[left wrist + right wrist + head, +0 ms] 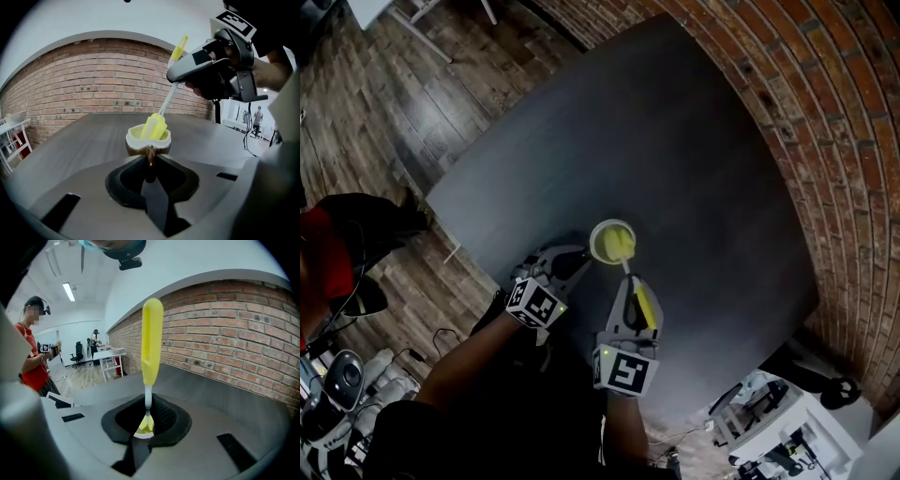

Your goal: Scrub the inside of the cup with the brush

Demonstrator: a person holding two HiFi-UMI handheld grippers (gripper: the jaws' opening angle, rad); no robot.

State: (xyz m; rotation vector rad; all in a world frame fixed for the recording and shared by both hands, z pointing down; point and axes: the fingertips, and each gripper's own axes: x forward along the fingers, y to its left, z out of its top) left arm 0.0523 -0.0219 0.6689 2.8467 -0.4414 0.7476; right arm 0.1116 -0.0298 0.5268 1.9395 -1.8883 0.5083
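Cup (597,246): stands upright on the dark grey worktop (675,141), toward the 6 o'clock edge in the head view. The outside is brown; the rim and inside are pale yellow.

Left gripper (579,261): comes in from the cup's 8 o'clock side. In the left gripper view its 2 jaws are closed on the glossy brown handle of the cup just below the rim, and the cup body stands directly beyond the jaw tips.

Right gripper (628,279): sits at 5 o'clock of the cup, raised above it. In the right gripper view its 2 jaws are clamped on the thin white stem of the brush (152,341). The yellow grip of the brush projects back past the jaws; the stem runs down between them.

Brush head (154,126): a yellow sponge block, inside the cup and leaning against the rim at the side farthest from the left gripper. Its upper end shows above the rim.

Surroundings: a red brick wall (825,112) borders the worktop from 12 to 4 o'clock. A wooden plank floor (384,75) lies at 9 to 11 o'clock. A person in a red top (33,352) stands at the left of the right gripper view
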